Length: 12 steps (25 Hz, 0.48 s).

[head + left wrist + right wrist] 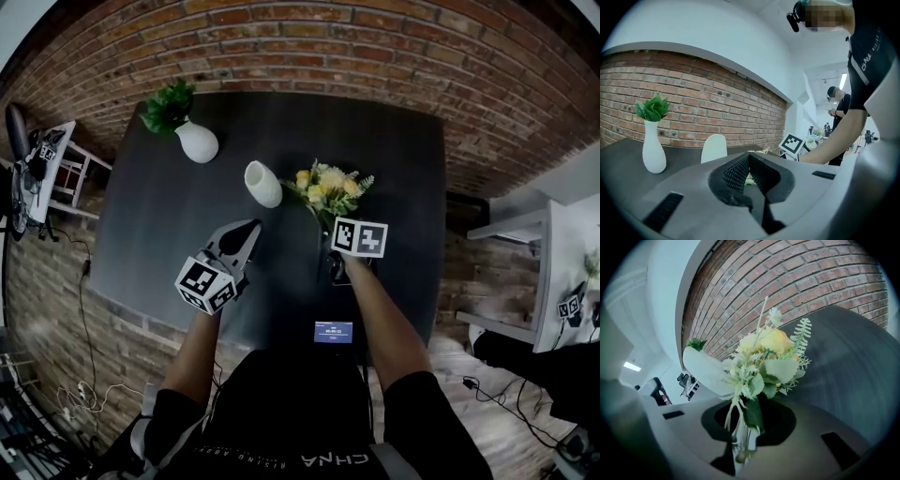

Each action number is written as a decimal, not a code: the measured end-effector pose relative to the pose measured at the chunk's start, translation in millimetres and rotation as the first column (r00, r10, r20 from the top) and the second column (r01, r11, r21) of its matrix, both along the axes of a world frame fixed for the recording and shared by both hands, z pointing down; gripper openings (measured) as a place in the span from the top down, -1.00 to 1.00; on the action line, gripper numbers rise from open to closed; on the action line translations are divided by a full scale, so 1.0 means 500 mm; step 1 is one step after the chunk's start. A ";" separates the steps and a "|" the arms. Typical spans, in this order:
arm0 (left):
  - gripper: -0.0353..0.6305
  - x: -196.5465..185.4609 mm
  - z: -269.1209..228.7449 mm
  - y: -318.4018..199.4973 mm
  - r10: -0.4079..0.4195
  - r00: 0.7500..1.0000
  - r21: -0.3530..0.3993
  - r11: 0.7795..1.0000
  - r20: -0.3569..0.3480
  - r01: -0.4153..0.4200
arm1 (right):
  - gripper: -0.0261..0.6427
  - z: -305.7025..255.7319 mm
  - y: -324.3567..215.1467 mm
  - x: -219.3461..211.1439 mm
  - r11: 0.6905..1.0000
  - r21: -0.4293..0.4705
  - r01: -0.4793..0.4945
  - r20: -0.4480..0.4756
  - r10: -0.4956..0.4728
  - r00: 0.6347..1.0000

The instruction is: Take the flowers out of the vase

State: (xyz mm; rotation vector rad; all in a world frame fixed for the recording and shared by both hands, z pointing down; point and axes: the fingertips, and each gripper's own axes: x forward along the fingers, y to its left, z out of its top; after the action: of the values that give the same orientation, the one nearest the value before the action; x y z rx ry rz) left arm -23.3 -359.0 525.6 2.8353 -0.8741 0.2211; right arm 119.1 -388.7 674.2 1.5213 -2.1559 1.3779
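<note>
The flowers [764,357], a small bunch of yellow and cream heads with pale leaves and a fern sprig [801,336], are clear of the vase. They are held in the right tool [744,430], whose jaws are pinched on the thin stems [740,413] low down, well below the blooms. The bunch leans out over the dark table [394,169], just to the right of the empty white vase [263,183]. Whether the heads touch the tabletop I can't tell from here.

To my eye this is a light, floppy load. The stems look thin and springy, several gathered together, so they could splay or slide past one another if the grip slackened. The heads and leaves look soft and would crush if squeezed. The place to hold it is where the tool has it now, on the bundled stems and never the blooms. It looks top-heavy, so I'd expect it to nod and swing when tilted.

The vase stands upright. It looks smooth, probably breakable, and easy to tip with a knock. The left tool [242,239] is near it on the person's side, jaws together with nothing between them. Farther back on the left stands a second white vase [197,142] with a green sprig [169,105], and the brick wall [375,37] is beyond.
</note>
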 end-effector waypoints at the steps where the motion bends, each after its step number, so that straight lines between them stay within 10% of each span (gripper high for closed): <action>1: 0.88 0.000 0.002 0.000 -0.001 1.000 -0.003 1.000 0.000 0.001 | 0.73 0.004 0.000 0.003 1.000 -0.003 -0.003 0.003 0.003 1.000; 12: 0.88 0.012 0.005 0.004 0.028 1.000 -0.011 1.000 -0.009 -0.028 | 0.54 0.002 0.017 0.021 1.000 0.030 0.008 -0.054 -0.007 0.999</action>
State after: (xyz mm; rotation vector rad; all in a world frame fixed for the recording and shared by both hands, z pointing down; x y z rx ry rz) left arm -17.5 -357.1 528.1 2.8376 -0.8286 0.2162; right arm 129.4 -380.5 675.0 1.5412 -2.1572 1.2923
